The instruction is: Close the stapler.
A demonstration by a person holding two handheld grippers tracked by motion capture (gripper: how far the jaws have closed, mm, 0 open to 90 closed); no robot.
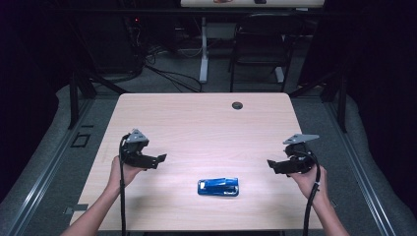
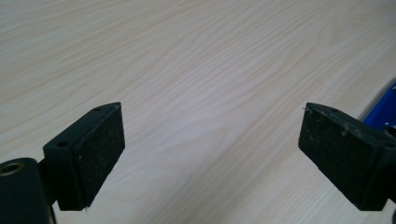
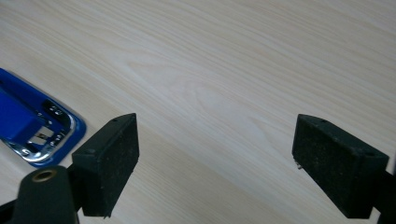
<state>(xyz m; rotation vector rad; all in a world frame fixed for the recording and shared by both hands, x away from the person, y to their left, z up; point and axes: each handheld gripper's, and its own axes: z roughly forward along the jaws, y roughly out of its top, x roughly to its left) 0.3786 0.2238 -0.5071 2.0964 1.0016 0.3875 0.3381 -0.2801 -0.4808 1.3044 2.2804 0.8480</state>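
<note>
The blue stapler [image 1: 218, 187] lies flat on the wooden surface [image 1: 206, 128], near the edge closest to me, its long side running along that edge. My left gripper [image 1: 158, 160] hangs to the left of the stapler, well apart from it, jaws released and wide with nothing between them. In the left gripper view a sliver of the stapler [image 2: 380, 112] shows past one jaw. My right gripper [image 1: 273, 164] sits to the right of the stapler, also apart from it, jaws released and empty. In the right gripper view one end of the stapler [image 3: 35, 133] with its bright metal parts lies beyond one jaw, not touched.
</note>
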